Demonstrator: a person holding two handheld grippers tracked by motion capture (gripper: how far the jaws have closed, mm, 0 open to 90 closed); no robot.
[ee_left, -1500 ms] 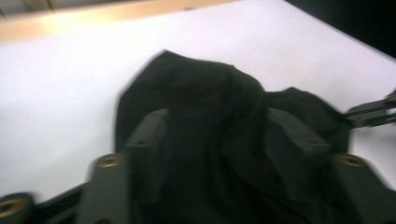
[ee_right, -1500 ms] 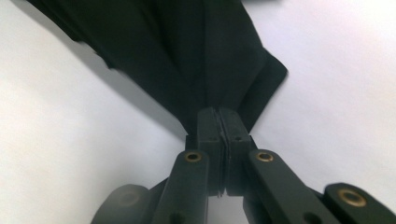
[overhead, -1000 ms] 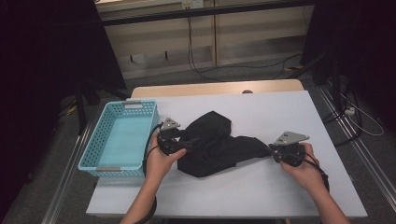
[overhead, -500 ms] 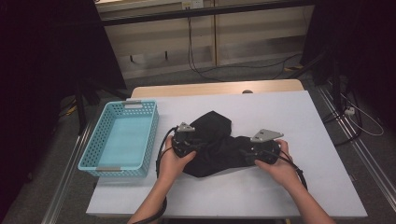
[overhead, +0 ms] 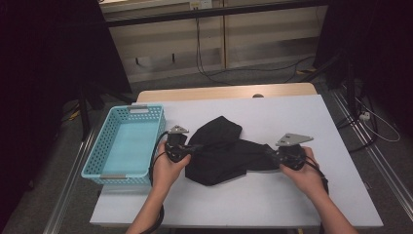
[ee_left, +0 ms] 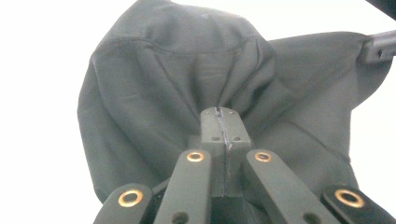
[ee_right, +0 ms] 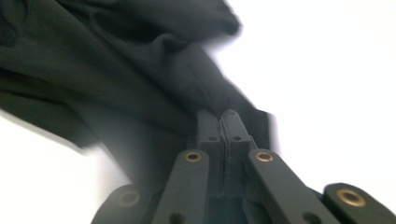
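Pinching the black cloth [overhead: 221,153] between both closed tools.

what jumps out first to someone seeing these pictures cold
The eye lands on the black cloth crumpled in the middle of the white table, pinched at its two ends by the left gripper and the right gripper, both with jaws shut on the fabric. Next comes the light blue basket, standing at the table's left edge beside the left gripper.
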